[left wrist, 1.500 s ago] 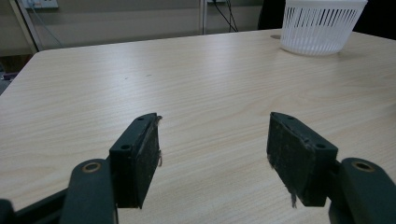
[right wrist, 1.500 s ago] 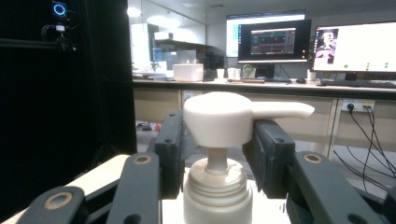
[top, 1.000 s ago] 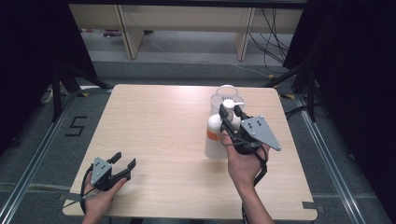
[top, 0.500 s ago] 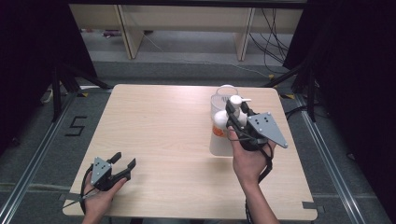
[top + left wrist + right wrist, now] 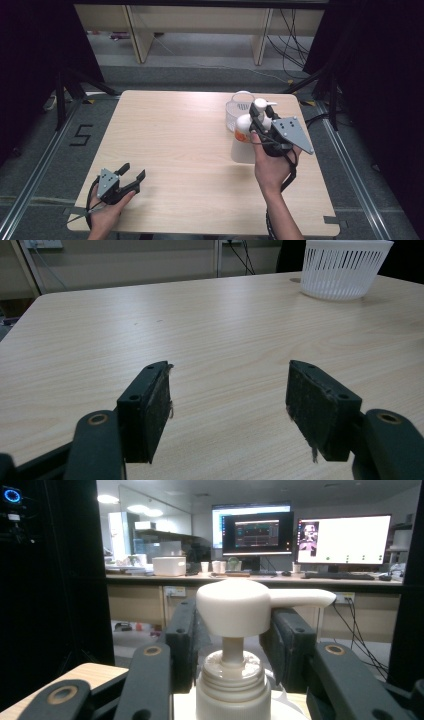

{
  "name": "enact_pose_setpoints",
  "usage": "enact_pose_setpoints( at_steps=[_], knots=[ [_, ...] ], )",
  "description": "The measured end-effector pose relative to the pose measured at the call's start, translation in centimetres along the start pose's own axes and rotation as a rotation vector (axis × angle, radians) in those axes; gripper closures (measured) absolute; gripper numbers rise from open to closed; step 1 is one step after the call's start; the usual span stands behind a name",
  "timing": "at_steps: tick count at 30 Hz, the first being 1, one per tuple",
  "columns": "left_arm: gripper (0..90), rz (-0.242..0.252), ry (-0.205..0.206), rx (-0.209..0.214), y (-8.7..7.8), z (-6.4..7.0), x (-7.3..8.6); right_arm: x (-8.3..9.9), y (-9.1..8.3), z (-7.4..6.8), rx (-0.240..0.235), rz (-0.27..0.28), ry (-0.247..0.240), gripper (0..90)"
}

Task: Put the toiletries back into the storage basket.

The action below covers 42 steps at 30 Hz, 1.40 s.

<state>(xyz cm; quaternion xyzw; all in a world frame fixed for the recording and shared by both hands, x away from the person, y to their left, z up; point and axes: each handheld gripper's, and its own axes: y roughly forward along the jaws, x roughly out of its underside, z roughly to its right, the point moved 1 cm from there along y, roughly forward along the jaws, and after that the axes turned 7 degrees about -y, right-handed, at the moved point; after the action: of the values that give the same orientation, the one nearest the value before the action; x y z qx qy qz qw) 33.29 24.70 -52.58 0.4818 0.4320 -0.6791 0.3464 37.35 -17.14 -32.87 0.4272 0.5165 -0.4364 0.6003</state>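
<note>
Right tool (image 5: pixel 232 645): holds the pump bottle (image 5: pixel 235 675) by its neck
Left tool (image 5: pixel 232 407): wide, holds nothing
Tip: keep bottle upright, lower slowly into the basket (image 5: pixel 239 111)

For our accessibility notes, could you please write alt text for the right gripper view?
The right hand-held gripper is shut on a white pump bottle, its black jaws either side of the bottle's neck under the pump head. Behind, an office desk holds lit monitors.
</note>
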Motion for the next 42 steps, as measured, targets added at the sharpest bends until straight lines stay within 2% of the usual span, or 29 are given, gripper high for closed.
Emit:
enact_pose_setpoints(
  at_steps=[4,5,7,9,13,15,23,28,29,31,42],
  knots=[
    [33.9,-0.002,-0.001,0.002,0.0,0.0,0.0,0.0,0.2,0.2,0.005,-0.004,0.003,60.1],
    [33.9,0.001,-0.002,0.003,0.0,0.0,0.0,0.0,0.2,0.4,0.009,-0.006,-0.011,60.1],
    [33.9,-0.001,-0.001,0.002,0.0,0.0,0.0,0.0,0.4,0.4,0.011,-0.008,0.006,60.1],
    [33.9,-0.001,-0.002,0.002,0.0,0.0,0.0,0.1,0.5,0.6,0.017,-0.006,-0.009,60.1],
    [33.8,-0.001,-0.001,0.003,0.0,0.0,0.0,-0.1,0.7,0.7,0.014,-0.016,0.009,60.1],
    [33.9,0.000,-0.001,0.003,0.0,0.0,0.0,-0.1,0.9,0.9,0.021,-0.004,-0.010,60.1],
    [33.9,0.000,0.001,0.000,0.0,0.0,0.0,-0.4,1.3,1.3,0.028,-0.002,0.003,60.1],
    [33.9,0.008,0.000,0.004,0.1,0.0,0.0,-0.4,1.7,1.8,0.036,0.005,-0.021,60.1],
    [33.8,0.009,0.000,0.004,0.1,0.0,0.0,-0.5,1.8,1.8,0.038,0.005,-0.001,60.1],
    [33.9,0.000,0.002,0.000,0.0,0.0,0.0,-0.5,1.9,2.0,0.046,-0.001,-0.011,60.1],
    [33.7,0.000,0.002,0.001,-0.1,0.0,0.0,-0.3,2.5,2.3,0.050,-0.001,0.005,60.1]
  ],
)
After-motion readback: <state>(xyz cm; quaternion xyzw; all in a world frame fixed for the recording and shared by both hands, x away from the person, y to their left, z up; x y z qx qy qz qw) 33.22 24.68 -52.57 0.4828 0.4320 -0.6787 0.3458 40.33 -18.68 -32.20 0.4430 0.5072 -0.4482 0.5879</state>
